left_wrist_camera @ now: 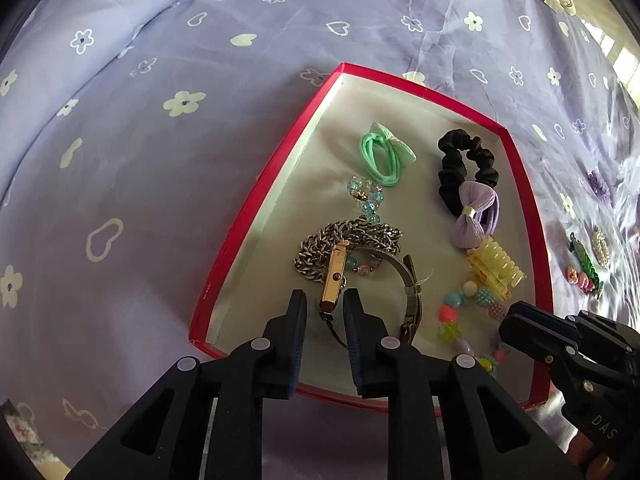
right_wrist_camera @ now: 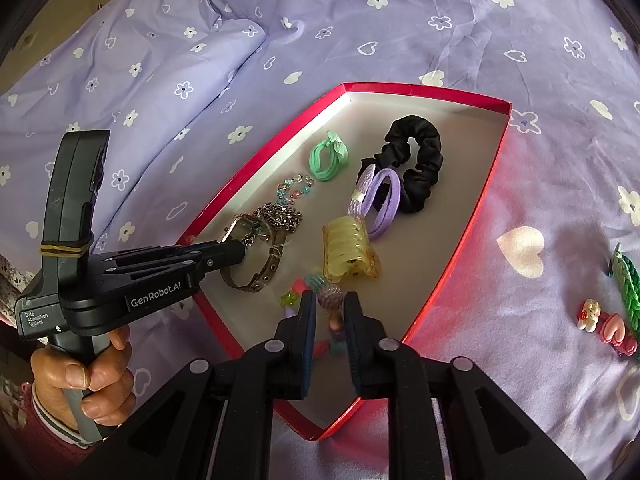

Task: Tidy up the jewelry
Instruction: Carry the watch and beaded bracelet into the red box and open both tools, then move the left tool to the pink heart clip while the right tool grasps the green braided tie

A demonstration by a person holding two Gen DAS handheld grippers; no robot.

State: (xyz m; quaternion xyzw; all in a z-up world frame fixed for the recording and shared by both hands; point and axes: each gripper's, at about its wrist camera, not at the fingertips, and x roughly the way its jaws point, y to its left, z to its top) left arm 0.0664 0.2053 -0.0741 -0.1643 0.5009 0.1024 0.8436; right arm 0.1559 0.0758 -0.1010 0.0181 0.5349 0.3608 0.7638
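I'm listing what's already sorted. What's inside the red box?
Inside the red box: green hair tie, black scrunchie, purple bow, yellow claw clip, silver chain, watch, bead bracelets.

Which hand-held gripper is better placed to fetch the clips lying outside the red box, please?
Right, probably. The hair clips lie on the bedspread beyond the red box's right wall, on the right hand-held gripper's side; the left hand-held gripper sits over the watch.

Daylit bed under lilac flower-and-heart sheet (left_wrist_camera: 168, 184), rumpled.
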